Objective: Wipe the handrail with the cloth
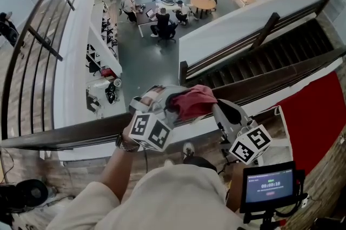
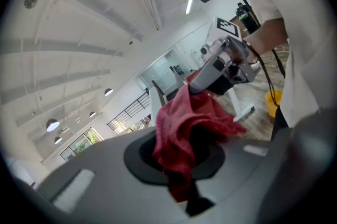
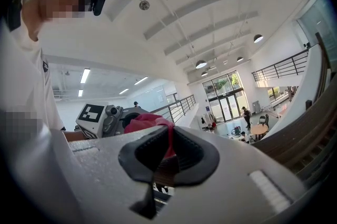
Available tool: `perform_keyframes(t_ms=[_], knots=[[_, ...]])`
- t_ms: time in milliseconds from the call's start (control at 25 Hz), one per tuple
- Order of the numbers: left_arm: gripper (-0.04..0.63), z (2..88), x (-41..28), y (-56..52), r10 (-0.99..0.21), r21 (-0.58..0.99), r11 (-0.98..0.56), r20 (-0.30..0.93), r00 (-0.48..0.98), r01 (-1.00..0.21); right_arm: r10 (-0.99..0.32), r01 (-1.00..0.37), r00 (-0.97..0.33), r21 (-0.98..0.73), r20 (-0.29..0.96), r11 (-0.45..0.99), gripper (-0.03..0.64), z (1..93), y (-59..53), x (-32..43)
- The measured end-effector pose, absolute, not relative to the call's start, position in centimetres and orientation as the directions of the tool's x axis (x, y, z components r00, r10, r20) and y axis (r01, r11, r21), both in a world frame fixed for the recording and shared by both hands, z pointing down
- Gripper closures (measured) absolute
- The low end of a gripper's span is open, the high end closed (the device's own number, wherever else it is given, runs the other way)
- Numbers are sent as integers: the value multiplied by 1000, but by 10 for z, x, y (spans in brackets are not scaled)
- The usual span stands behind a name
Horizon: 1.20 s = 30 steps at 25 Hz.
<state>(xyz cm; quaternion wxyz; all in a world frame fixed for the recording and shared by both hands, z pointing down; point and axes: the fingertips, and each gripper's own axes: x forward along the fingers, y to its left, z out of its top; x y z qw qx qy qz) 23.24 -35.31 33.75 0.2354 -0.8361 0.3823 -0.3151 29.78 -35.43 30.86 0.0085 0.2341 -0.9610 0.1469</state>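
Observation:
A red cloth (image 1: 192, 100) is bunched just above the dark wooden handrail (image 1: 65, 136), which runs from the lower left up to the right. My left gripper (image 1: 168, 102) comes in from the left and is shut on one end of the cloth (image 2: 184, 123). From the right, my right gripper (image 1: 215, 107) is shut on the other end (image 3: 150, 122). In the left gripper view the cloth hangs out of the jaws, with the right gripper (image 2: 224, 68) facing them. The right gripper view shows a thin fold pinched between the pads and the left gripper (image 3: 113, 118) behind it.
Beyond the rail is a deep drop to an atrium floor with people at a round table (image 1: 203, 3). Dark stairs (image 1: 281, 53) and a red panel (image 1: 313, 115) lie to the right. A small screen (image 1: 267, 184) sits at lower right, and a yellow bucket (image 2: 274, 102) stands on the wooden floor.

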Motion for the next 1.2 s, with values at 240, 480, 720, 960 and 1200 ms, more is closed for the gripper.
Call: perform_keyframes(t_ms=[240, 480, 720, 960, 1200], knots=[[551, 355, 231, -355, -772, -617, -625, 397, 497, -478, -462, -482, -876, -251, 136, 840, 591, 323, -354, 294], [548, 371, 228, -351, -750, -614, -655, 460, 475, -440, -478, -519, -853, -242, 209, 820, 589, 348, -352, 293], [522, 399, 229, -343, -696, -603, -714, 557, 453, -355, -502, -567, -813, -203, 294, 798, 589, 376, -352, 302], [461, 399, 225, -331, -655, -556, -754, 600, 460, -349, -498, -569, -814, -242, 298, 786, 589, 383, -347, 307], [442, 396, 206, -321, -625, -457, -779, 614, 482, -429, -487, -557, -822, -240, 294, 795, 589, 388, -350, 306]])
